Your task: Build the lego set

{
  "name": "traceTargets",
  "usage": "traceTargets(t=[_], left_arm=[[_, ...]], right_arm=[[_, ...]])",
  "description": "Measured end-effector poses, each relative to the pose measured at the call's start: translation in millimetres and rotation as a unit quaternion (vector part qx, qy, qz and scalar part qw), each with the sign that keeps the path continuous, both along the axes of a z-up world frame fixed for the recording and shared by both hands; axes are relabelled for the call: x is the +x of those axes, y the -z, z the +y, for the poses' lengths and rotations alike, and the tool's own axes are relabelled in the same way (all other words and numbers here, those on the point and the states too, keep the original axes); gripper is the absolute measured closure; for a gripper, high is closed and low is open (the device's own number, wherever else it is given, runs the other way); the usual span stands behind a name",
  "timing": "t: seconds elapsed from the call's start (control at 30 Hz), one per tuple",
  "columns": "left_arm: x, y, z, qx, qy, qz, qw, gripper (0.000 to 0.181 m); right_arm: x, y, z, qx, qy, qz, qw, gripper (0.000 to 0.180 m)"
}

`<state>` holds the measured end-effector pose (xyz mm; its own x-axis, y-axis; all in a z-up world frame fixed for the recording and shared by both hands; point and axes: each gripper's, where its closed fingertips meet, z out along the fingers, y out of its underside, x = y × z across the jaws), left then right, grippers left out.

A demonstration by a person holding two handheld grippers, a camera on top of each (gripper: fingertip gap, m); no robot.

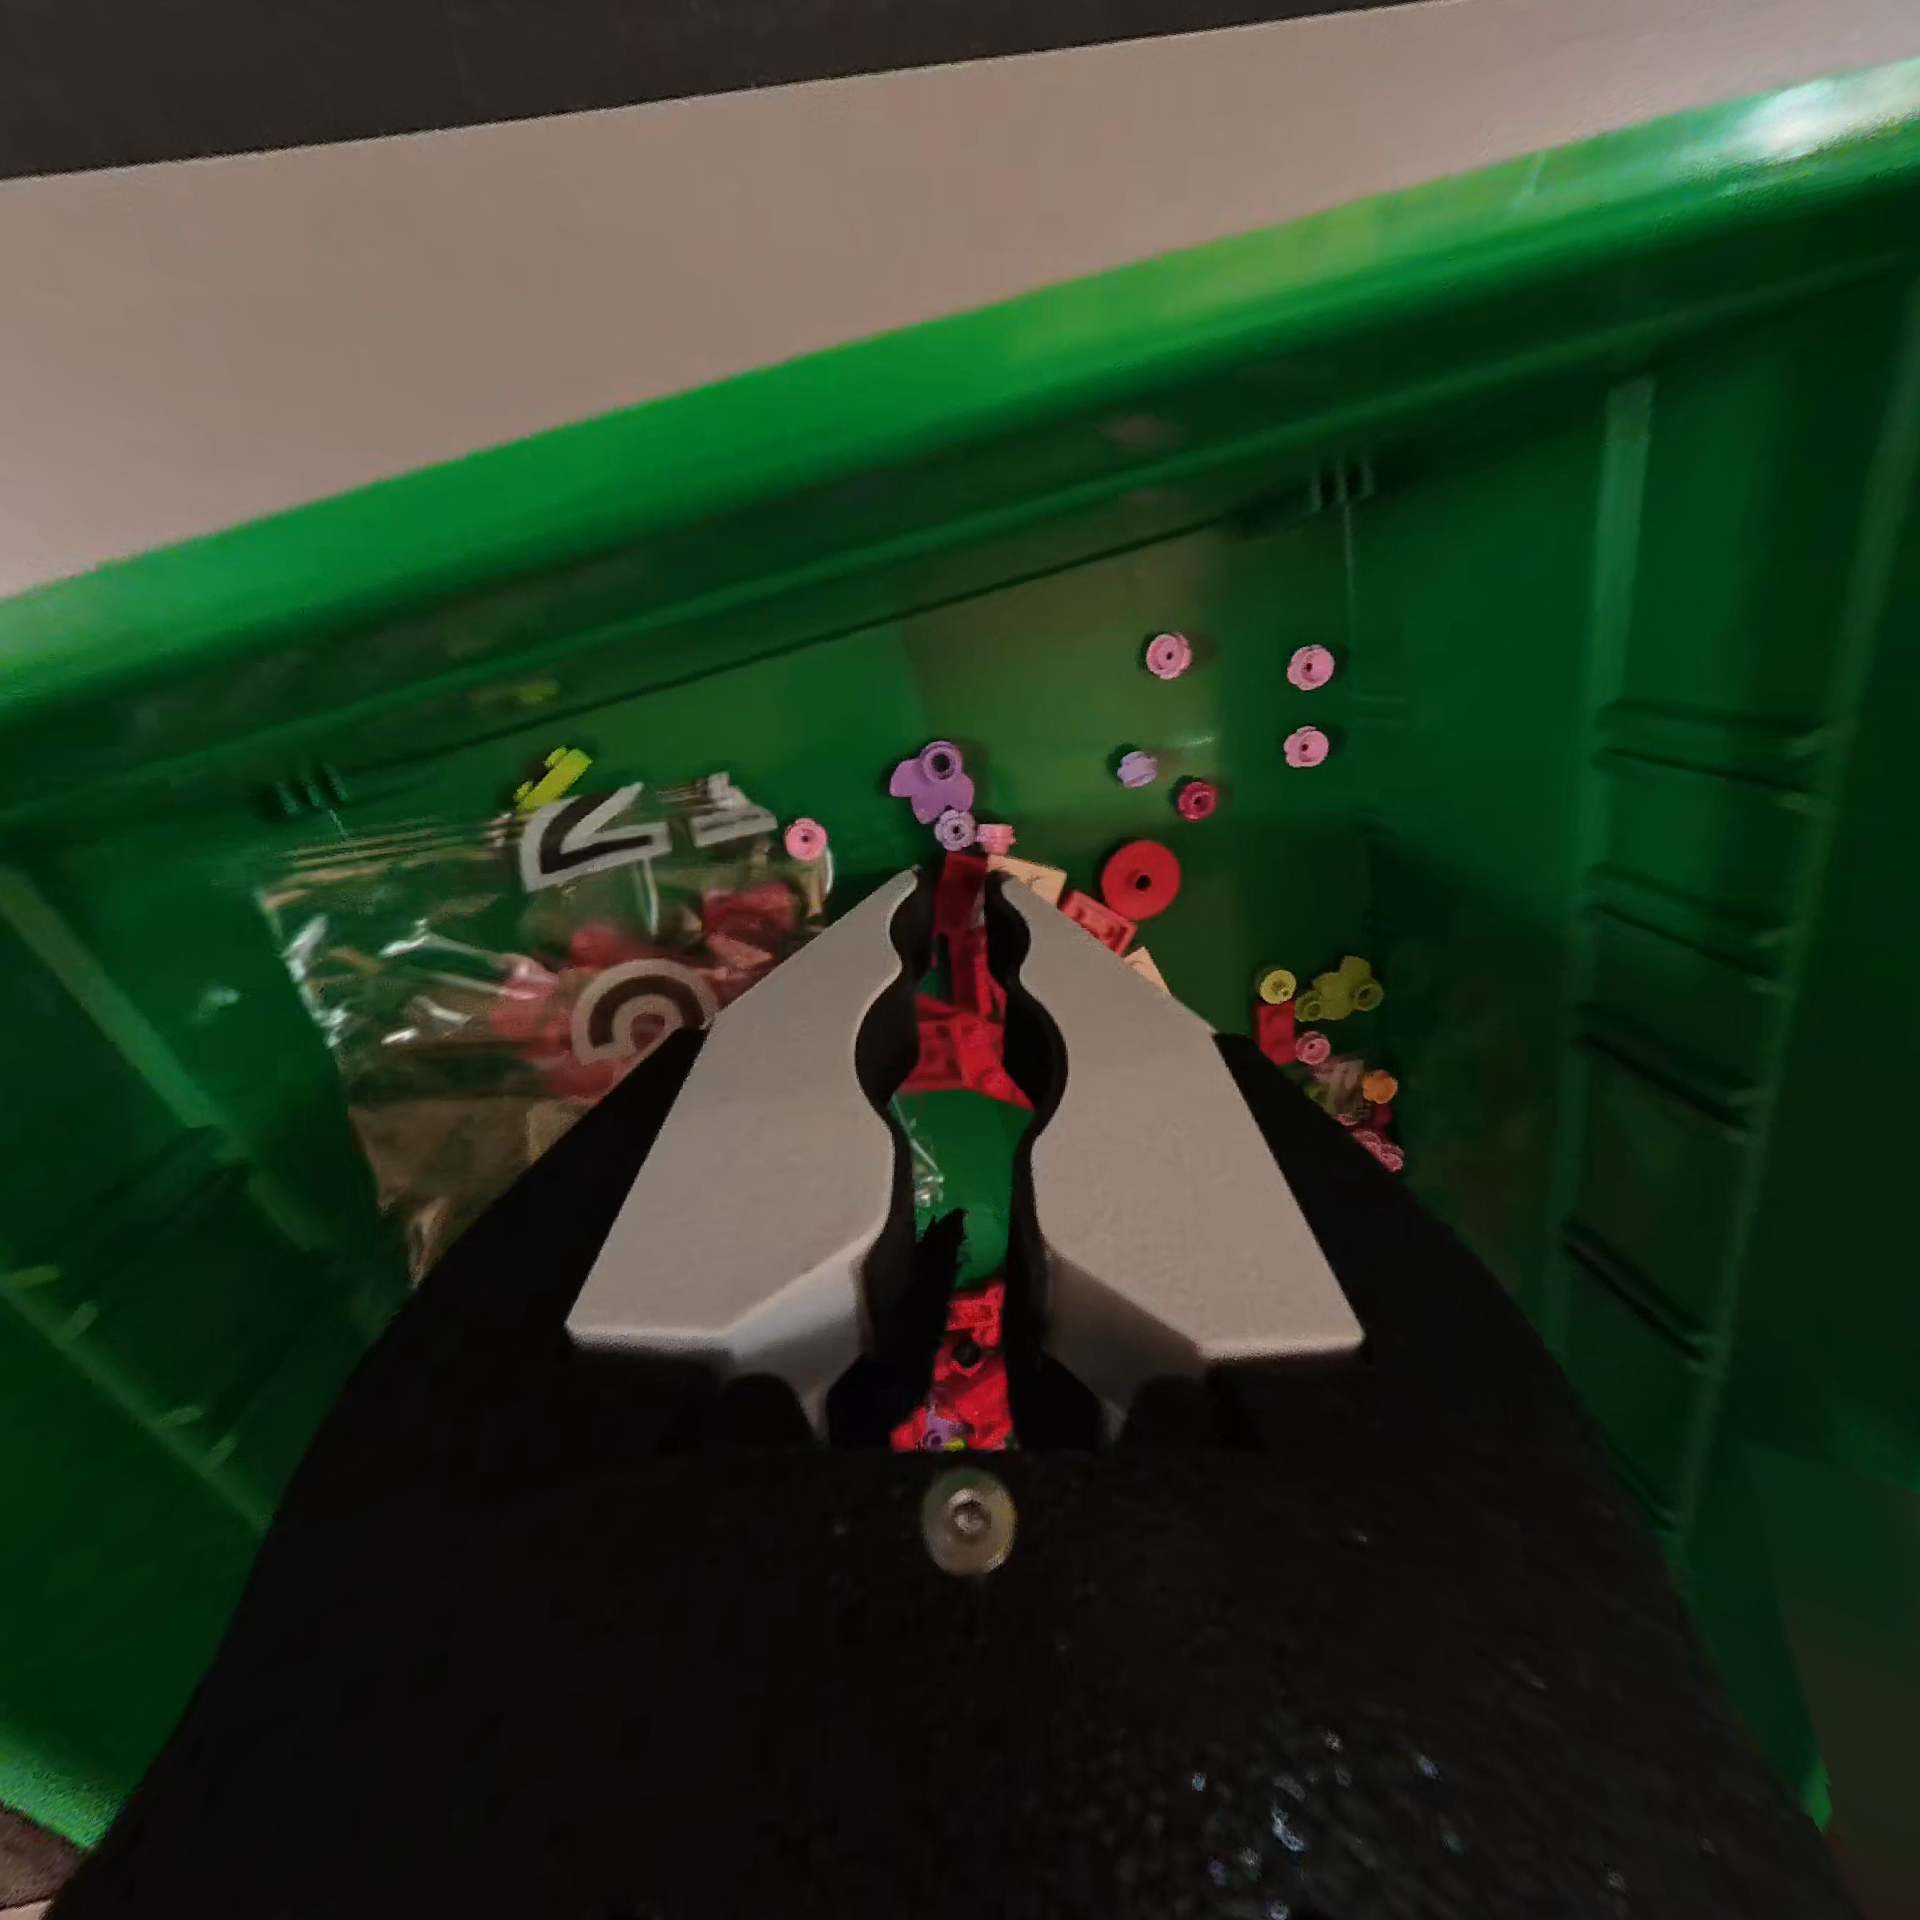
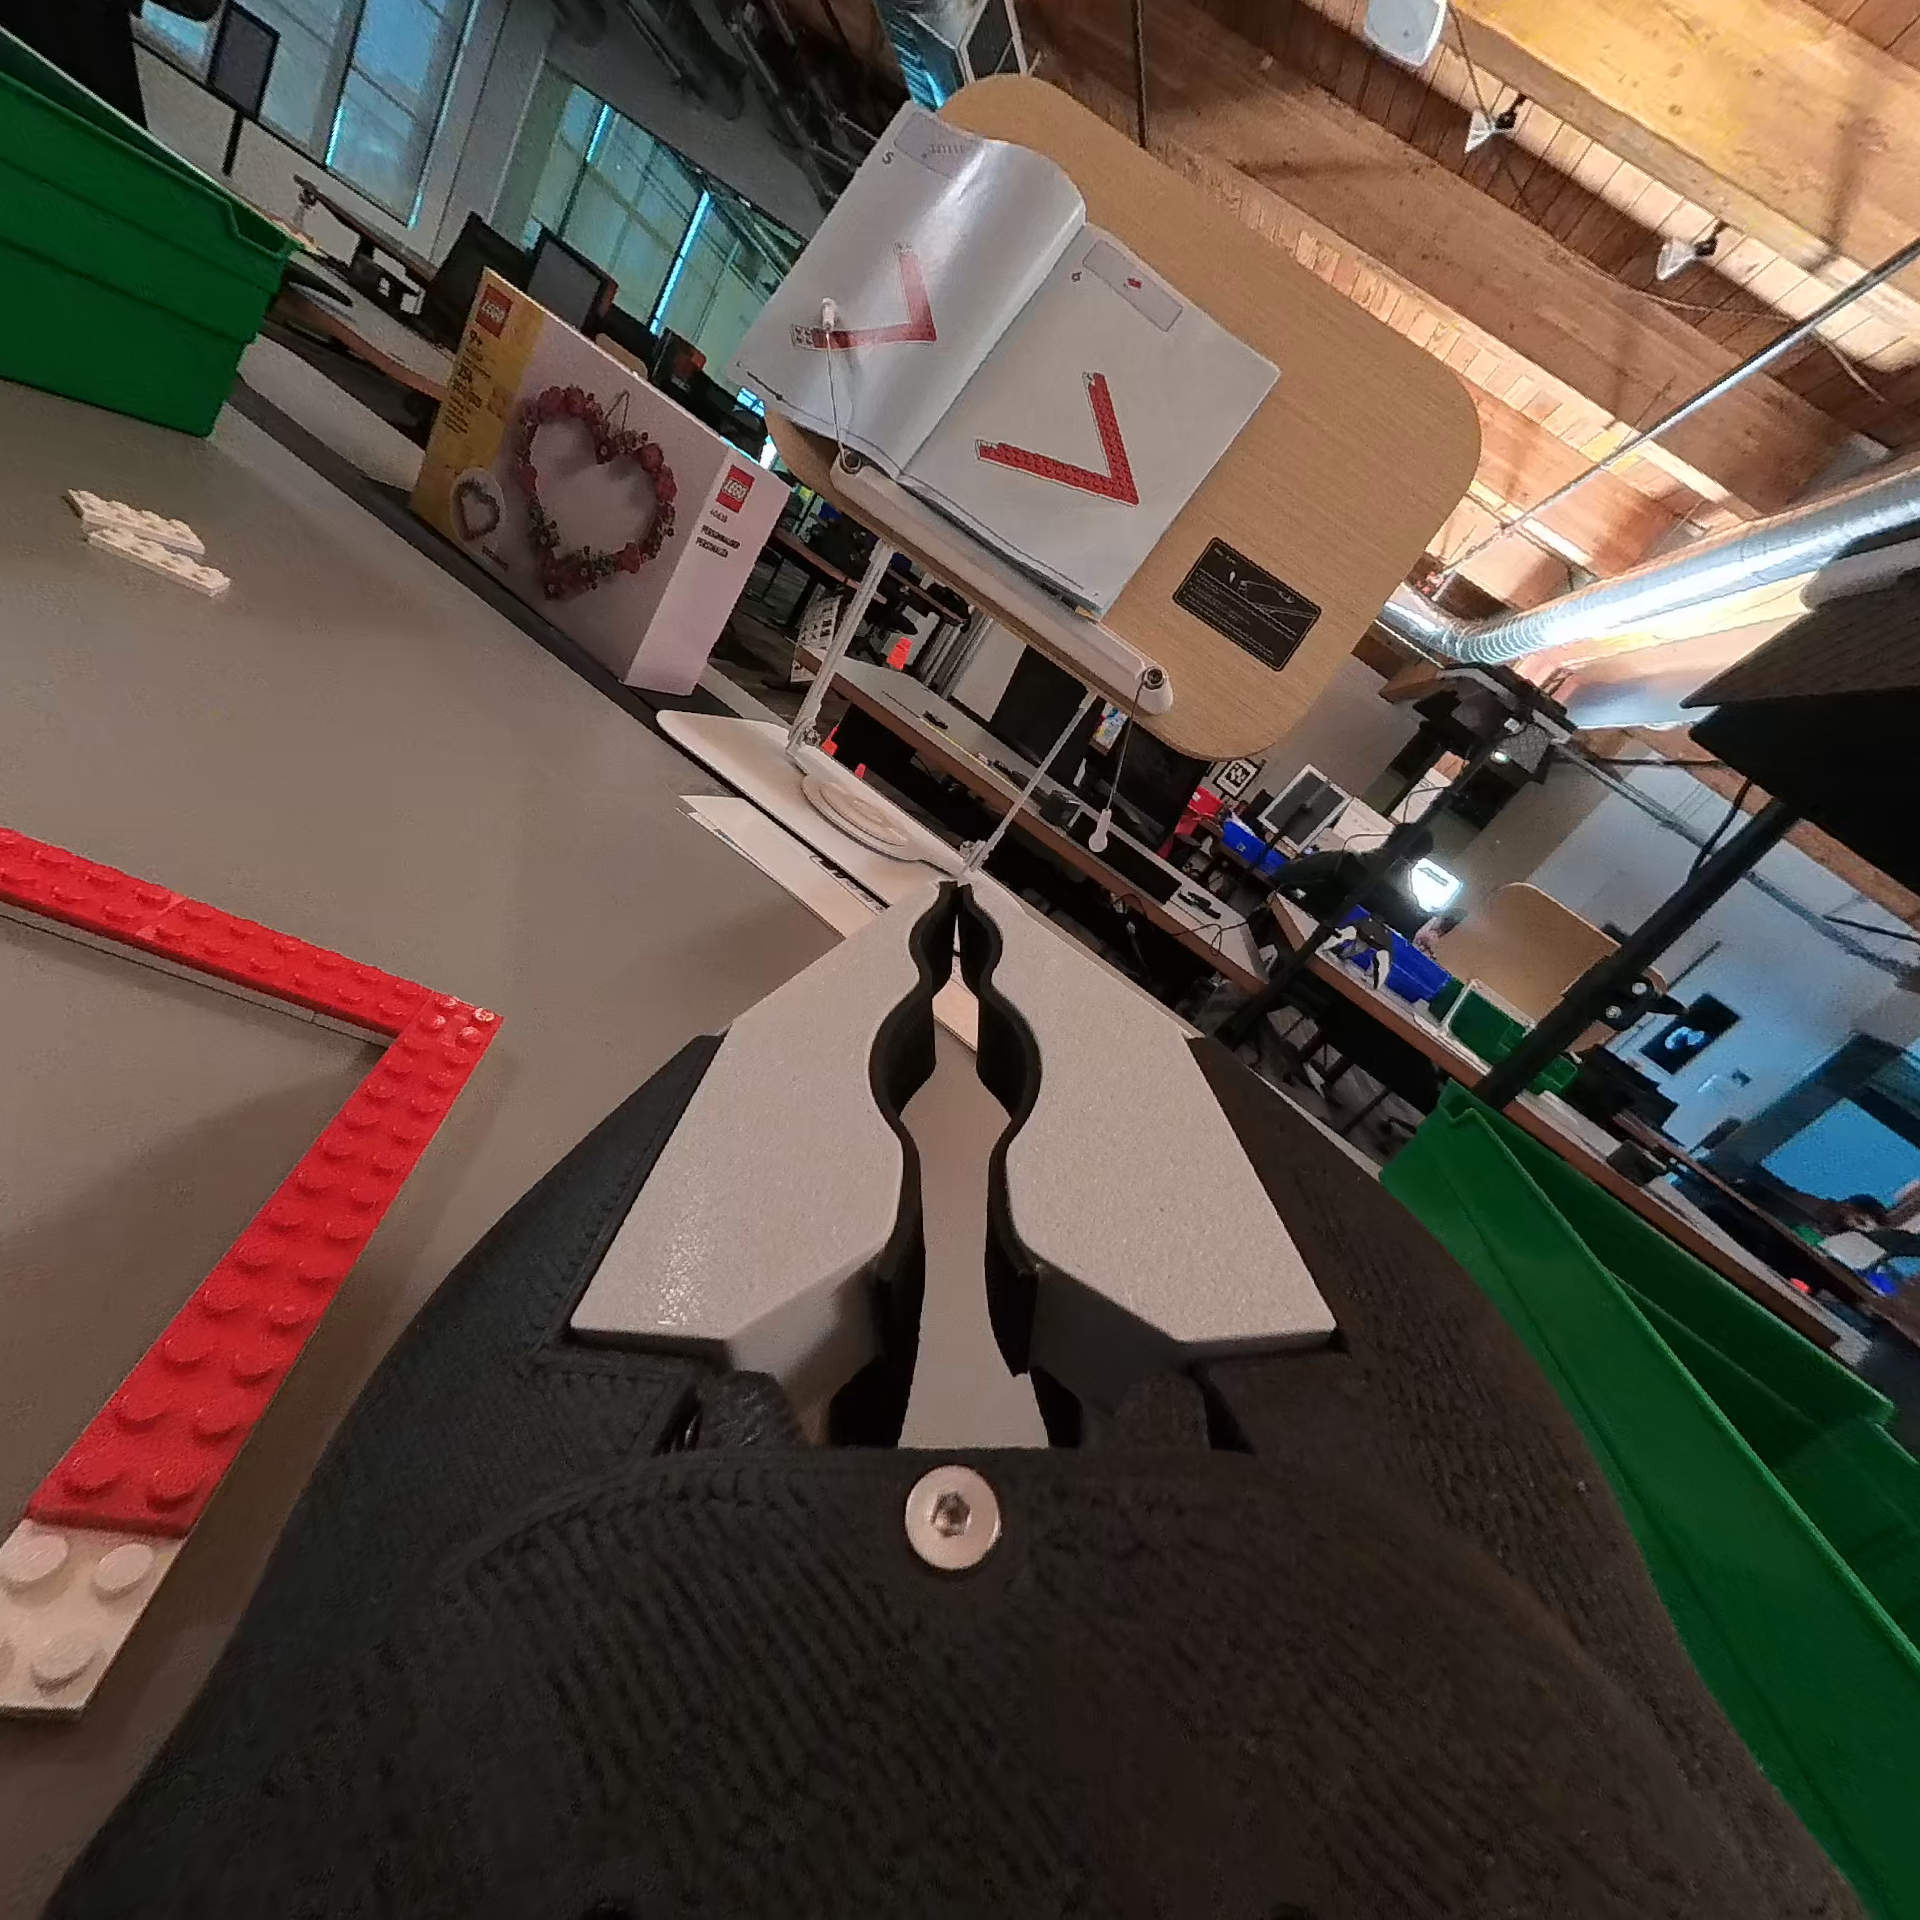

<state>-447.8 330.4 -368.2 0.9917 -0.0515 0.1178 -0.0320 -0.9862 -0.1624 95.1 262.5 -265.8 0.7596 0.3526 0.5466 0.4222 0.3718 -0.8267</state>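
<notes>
Through the left wrist view I am looking down into a deep green plastic bin [image 1: 1195,374], and my left gripper [image 1: 961,883] is hanging over a heap of small red Lego plates [image 1: 961,1044] lying straight ahead of the jaws and slightly below them; the jaws are standing a narrow gap apart with the red plates showing through the slot, and I cannot tell whether the tips are pinching one or only framing it. A clear plastic bag of pieces [image 1: 499,977] is lying to the left of the heap, and round pink studs [image 1: 1307,667] are sitting scattered beyond it on the bin floor. In the right wrist view my right gripper [image 2: 956,896] is resting low over the grey worktop [image 2: 416,748], its jaws pressed together at the tips and holding nothing. The red V-shaped Lego plate frame [image 2: 260,1299] is lying to the left of those jaws, one limb running alongside them, the other off to the left, so I judge the right gripper nearer to it. An open instruction booklet on a wooden stand [image 2: 1039,416] and the white Lego set box [image 2: 592,499] are standing ahead, with an open workshop behind.
</notes>
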Motion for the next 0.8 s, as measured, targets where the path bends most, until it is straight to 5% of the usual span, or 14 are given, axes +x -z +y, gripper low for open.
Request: traceTargets(t=[0.53, 0.8], left_arm=[[-3.3, -30.2, -1.2, 0.026, 0.027, 0.023, 0.999, 0.180], [6.2, -23.6, -31.9, -0.007, 0.048, 0.011, 0.999, 0.180]], right_arm=[[0.0, 1.1, 0.6, -0.002, 0.000, -0.001, 1.000, 0.180], [-1.2, 2.1, -0.2, -0.004, -0.005, -0.003, 1.000, 0.180]])
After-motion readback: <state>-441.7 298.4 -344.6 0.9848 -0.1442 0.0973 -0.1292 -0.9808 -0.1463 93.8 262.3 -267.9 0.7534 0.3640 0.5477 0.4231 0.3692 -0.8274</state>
